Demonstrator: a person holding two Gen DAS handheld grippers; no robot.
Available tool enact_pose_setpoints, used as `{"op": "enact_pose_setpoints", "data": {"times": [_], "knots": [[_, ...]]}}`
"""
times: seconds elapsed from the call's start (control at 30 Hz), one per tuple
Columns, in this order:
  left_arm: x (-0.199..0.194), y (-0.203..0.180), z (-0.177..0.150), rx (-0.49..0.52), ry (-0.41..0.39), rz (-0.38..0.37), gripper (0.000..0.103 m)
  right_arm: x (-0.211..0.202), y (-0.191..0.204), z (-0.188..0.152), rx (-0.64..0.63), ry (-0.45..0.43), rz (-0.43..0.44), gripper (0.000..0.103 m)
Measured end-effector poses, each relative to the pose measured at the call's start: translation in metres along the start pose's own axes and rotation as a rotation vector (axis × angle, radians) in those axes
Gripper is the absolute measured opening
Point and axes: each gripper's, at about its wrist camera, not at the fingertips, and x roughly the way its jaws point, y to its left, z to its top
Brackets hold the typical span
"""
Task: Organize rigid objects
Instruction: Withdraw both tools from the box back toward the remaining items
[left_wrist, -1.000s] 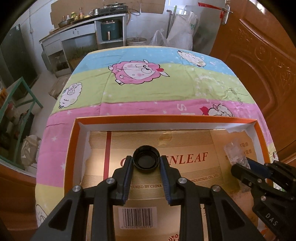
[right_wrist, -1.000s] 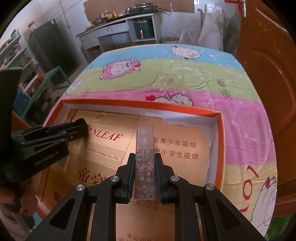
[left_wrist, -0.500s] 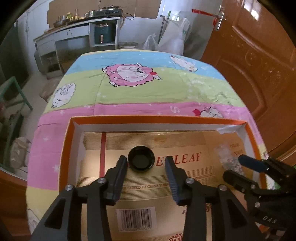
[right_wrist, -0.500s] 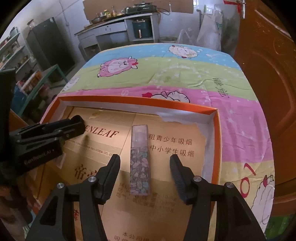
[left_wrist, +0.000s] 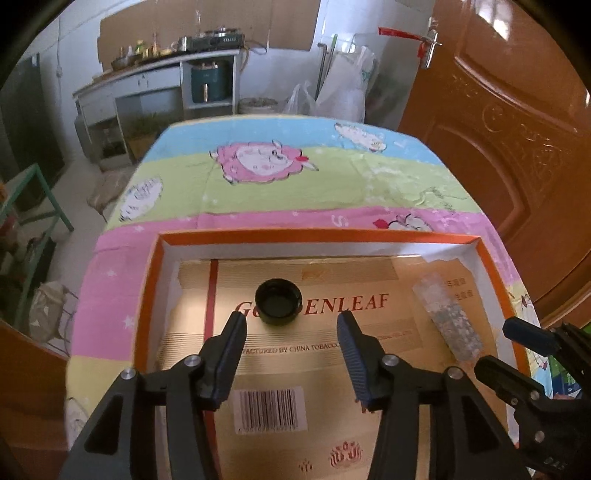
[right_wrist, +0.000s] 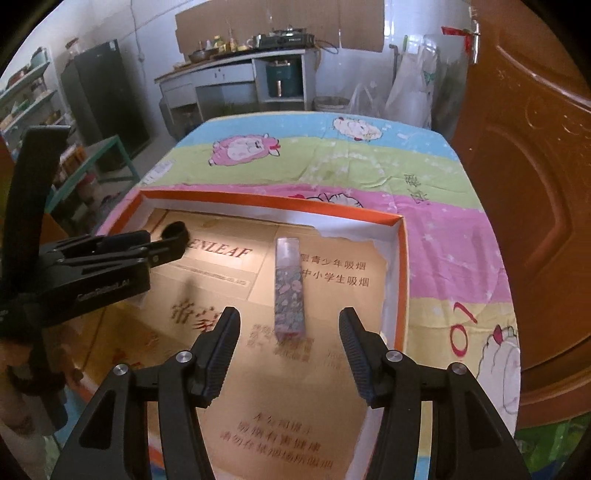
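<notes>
Both lying free in the shallow orange-rimmed cardboard tray (left_wrist: 332, 233), the small round black plastic cap (left_wrist: 279, 302) sits beyond the left gripper (left_wrist: 291, 325), whose empty jaws are opening, while the slim floral-patterned clear-topped rectangular bottle (right_wrist: 289, 286) lies ahead of the spread, empty right gripper (right_wrist: 290, 323); both look light, stiff and slightly slick, best pinched across cap rim and bottle's flat sides.

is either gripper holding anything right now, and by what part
Nothing is held. The left gripper is opening, short of the black cap; the right gripper is open, the floral bottle lying free.
</notes>
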Motion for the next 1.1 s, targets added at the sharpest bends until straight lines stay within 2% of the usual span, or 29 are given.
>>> {"op": "enact_pose_setpoints", "data": {"times": [0.27, 0.47, 0.73, 1.1], "knots": [[-0.043, -0.001, -0.014, -0.010, -0.063, 0.034, 0.051, -0.030, 0.009, -0.017, 0.018, -0.031, 0.026, 0.058], [-0.078, 0.005, -0.034, -0.081, -0.118, 0.002, 0.051, -0.054, 0.017, -0.037, 0.032, -0.056, 0.034, 0.058], [-0.114, -0.003, -0.059, -0.059, -0.159, -0.006, 0.051, -0.085, 0.030, -0.065, 0.042, -0.077, 0.044, 0.058], [-0.160, -0.006, -0.097, -0.049, -0.212, -0.057, 0.051, -0.124, 0.039, -0.100, 0.055, -0.110, 0.023, 0.058]]}}
